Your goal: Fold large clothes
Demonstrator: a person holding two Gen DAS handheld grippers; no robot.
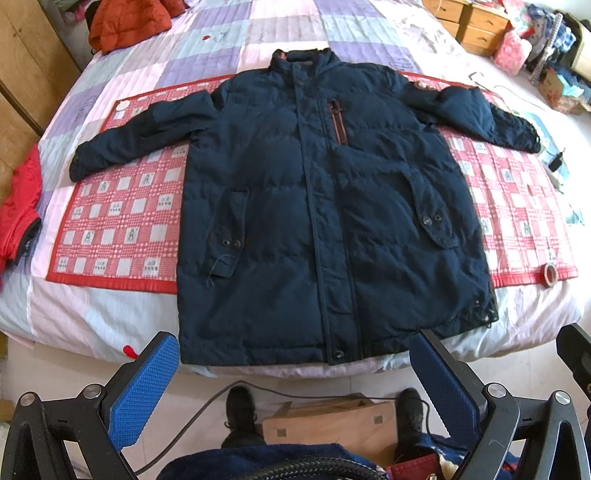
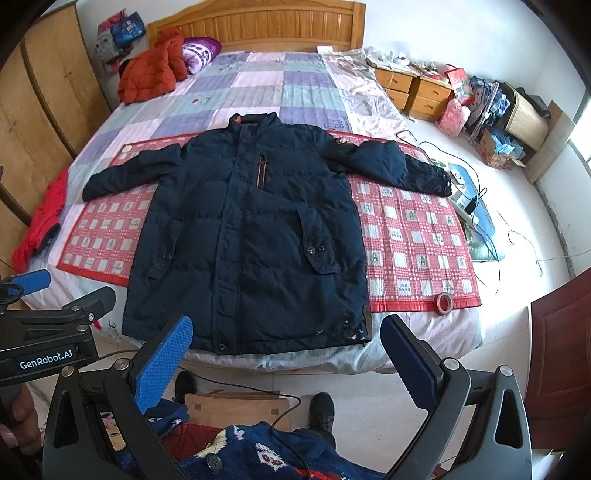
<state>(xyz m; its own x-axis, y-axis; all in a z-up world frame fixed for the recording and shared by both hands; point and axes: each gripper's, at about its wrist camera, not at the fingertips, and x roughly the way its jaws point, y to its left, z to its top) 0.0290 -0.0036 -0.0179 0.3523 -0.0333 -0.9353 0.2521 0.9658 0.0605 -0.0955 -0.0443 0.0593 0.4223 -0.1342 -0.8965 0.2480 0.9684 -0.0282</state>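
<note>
White lettering "GenRobot.AI" reads on my left gripper point(image 2: 33, 280) as seen from the right camera. A navy padded coat point(image 1: 317, 221) lies flat, front up, sleeves spread, on a red checked mat point(image 1: 122, 229) over a pastel patchwork quilt point(image 1: 236, 33) on the bed. Its hem reaches the near edge. A roll of red tape point(image 2: 445, 302) sits on the mat's corner. Both my left gripper point(image 1: 295, 373) and right gripper point(image 2: 286, 358) hang spread wide, empty, short of the hem. An orange jacket point(image 2: 151, 70) lies near the wooden headboard point(image 2: 258, 26).
</note>
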